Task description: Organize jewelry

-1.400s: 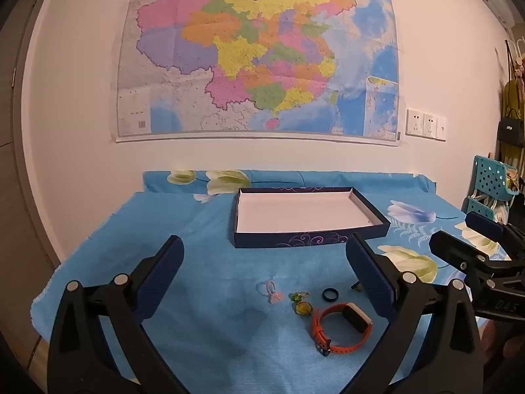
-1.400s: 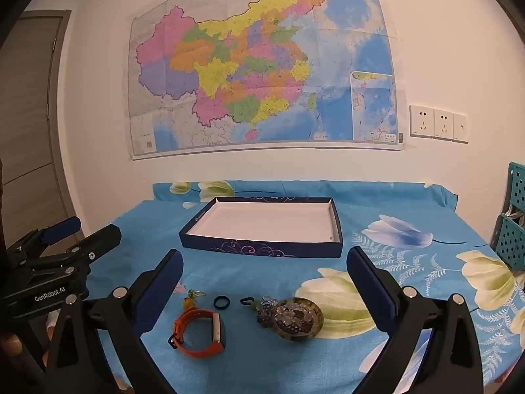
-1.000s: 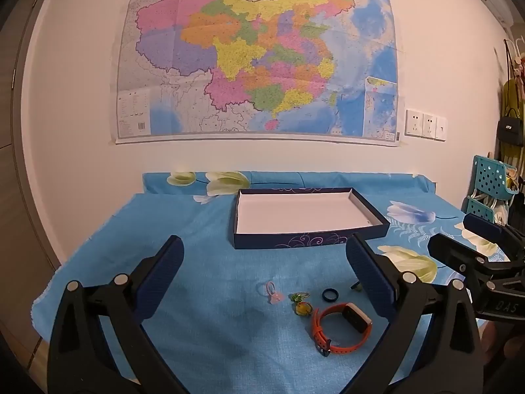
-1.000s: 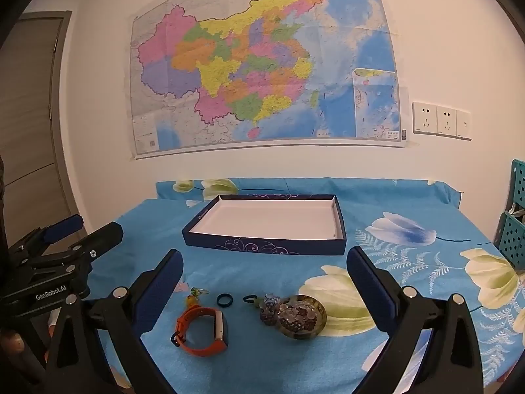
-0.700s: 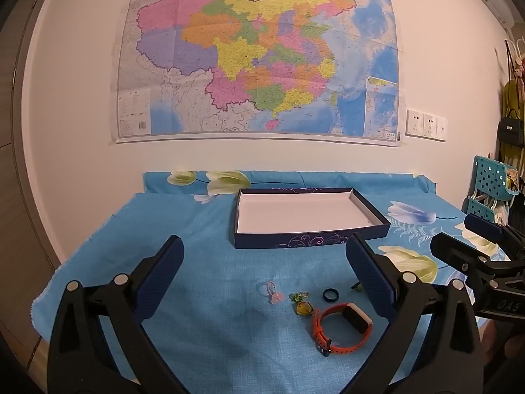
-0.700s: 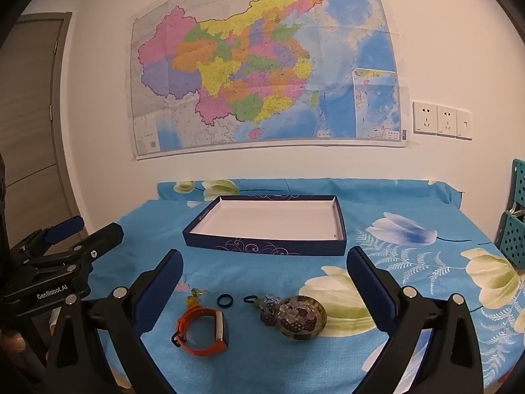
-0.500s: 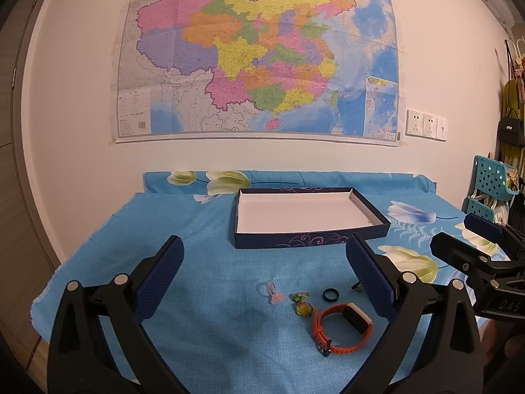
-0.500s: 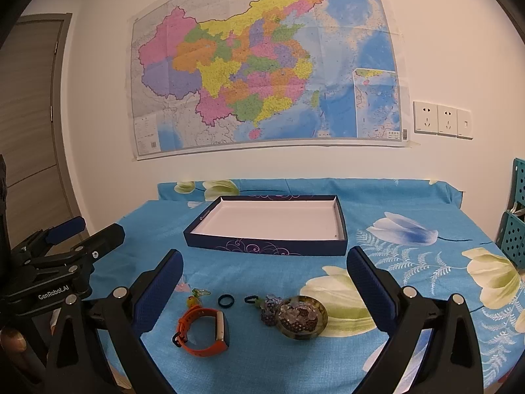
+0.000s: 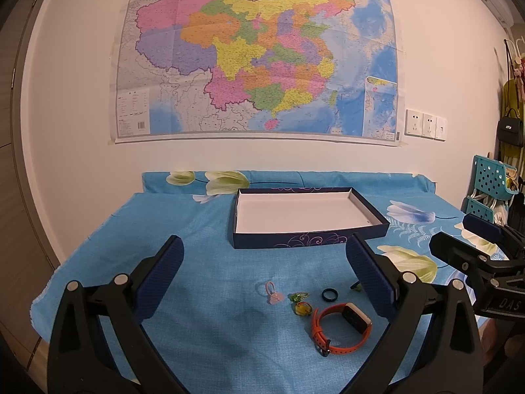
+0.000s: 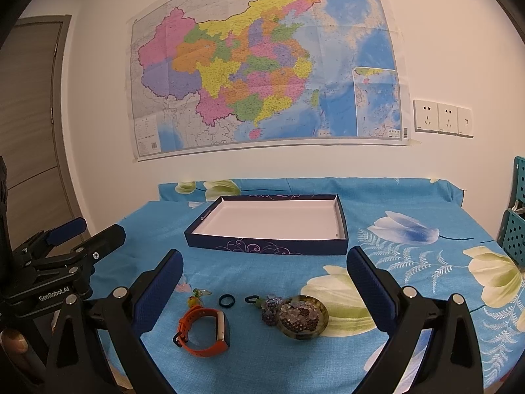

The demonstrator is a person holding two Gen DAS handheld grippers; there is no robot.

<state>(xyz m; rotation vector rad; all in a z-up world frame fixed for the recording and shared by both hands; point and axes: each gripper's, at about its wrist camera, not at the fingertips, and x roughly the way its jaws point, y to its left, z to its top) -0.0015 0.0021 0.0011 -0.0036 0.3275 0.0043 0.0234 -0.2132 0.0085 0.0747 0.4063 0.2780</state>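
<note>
Both grippers are held low over the near edge of the table, and nothing is gripped by either one. The left gripper (image 9: 264, 274) is seen with its jaws spread wide apart, and the same goes for the right gripper (image 10: 265, 275), jaws wide apart with only cloth between them. Each gripper can also be spotted from the other's camera, off to the side.

The table is covered by a blue floral cloth (image 10: 410, 256). A shallow navy tray (image 9: 308, 239) with a white inside is set toward the back, near the wall, and nothing is seen lying in it.

The jewelry is laid out in a loose row on the cloth, well in front of the tray:
- an orange watch (image 10: 204, 331), strap looped, closest to the near edge
- a small black ring (image 10: 226, 301) just behind the watch
- a yellow-green charm (image 10: 196, 297) to the left of the ring
- a pink ring (image 9: 272, 292) farther left (mostly hidden behind a finger pad in the right wrist view)
- a purple beaded piece (image 10: 269, 310) with a little black loop, touching a round dish of beads (image 10: 302, 317) (what exactly is in the dish can't be made out)

A big colourful map (image 9: 259, 55) is taped to the wall behind, with a row of wall sockets (image 10: 443, 118) beside it.
</note>
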